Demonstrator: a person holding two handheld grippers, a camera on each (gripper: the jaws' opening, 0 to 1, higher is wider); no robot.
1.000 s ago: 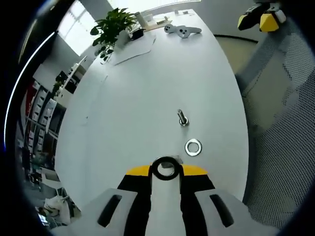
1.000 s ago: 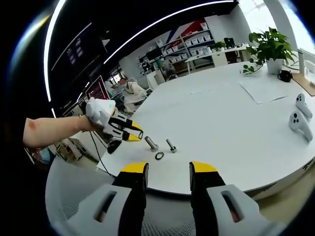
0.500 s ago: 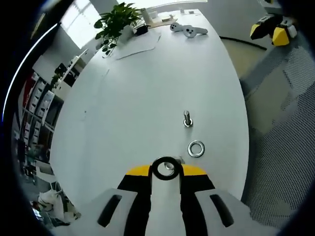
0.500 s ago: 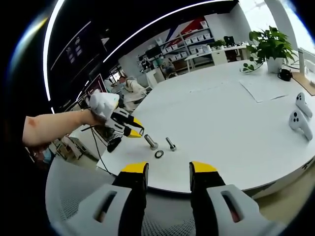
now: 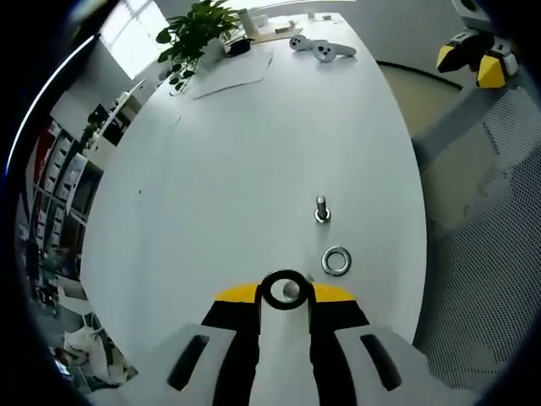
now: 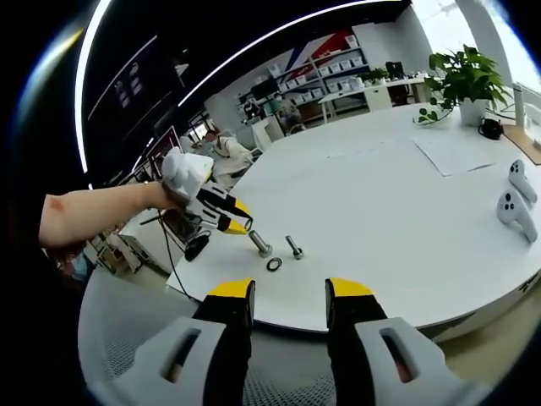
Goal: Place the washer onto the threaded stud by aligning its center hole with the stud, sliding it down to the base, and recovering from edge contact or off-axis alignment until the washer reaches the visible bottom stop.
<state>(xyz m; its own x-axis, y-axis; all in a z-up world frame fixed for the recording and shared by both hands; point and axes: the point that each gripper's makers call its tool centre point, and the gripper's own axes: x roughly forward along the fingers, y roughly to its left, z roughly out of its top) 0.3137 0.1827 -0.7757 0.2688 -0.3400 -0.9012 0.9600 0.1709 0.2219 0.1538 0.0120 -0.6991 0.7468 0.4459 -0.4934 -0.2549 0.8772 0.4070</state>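
On white table (image 5: 211,169), washer (image 5: 336,260) beside stud (image 5: 321,209)

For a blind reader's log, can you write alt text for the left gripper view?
The left gripper holds a dark ring at its tip above a white table. Just ahead, a washer lies flat beside an upright stud; a plant stands at the far end.

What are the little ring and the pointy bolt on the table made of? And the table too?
The ring lying flat looks like bare metal: silvery grey with a bright shine on its rim. The upright bolt looks like the same shiny silver metal, probably steel, though that is hard to tell. The table looks like smooth white laminate or painted board with a soft, even sheen.
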